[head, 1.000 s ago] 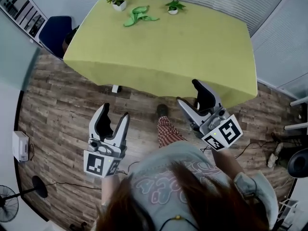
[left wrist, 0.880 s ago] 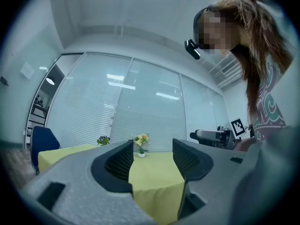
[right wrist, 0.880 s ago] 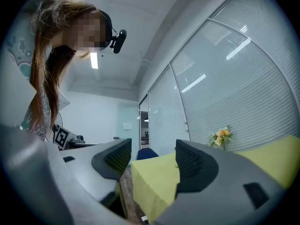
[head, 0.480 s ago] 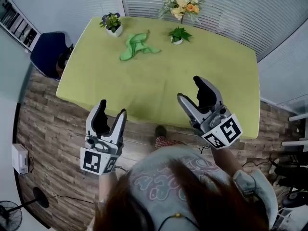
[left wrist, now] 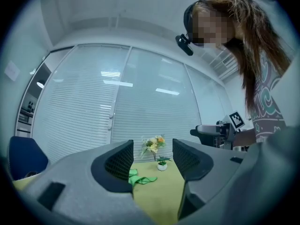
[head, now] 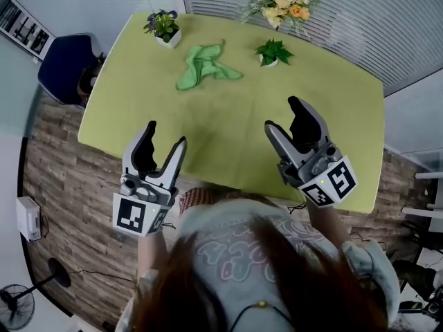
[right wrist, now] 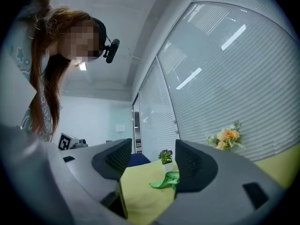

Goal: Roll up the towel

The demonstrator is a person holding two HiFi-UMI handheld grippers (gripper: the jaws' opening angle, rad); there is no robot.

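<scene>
The left gripper [head: 166,135] is hovering over the near edge of the table [head: 228,140], its fingers standing apart with nothing between them. Farther out, the green towel [head: 204,66] is lying crumpled near the table's far side, well apart from both grippers, so nothing is being rolled yet. It is sitting between a small potted plant [head: 163,28] on its left and another small pot [head: 273,51] on its right, with a vase of flowers [head: 280,4] standing beyond that one. The right gripper [head: 282,116] is hanging over the table too, its fingers likewise spread and empty. As I judge it, the danger is lying in the long reach — an arm stretching across could be knocking a pot over. Gripping the towel while it is bunched, without flattening it first, could be producing a loose, lopsided roll.
</scene>
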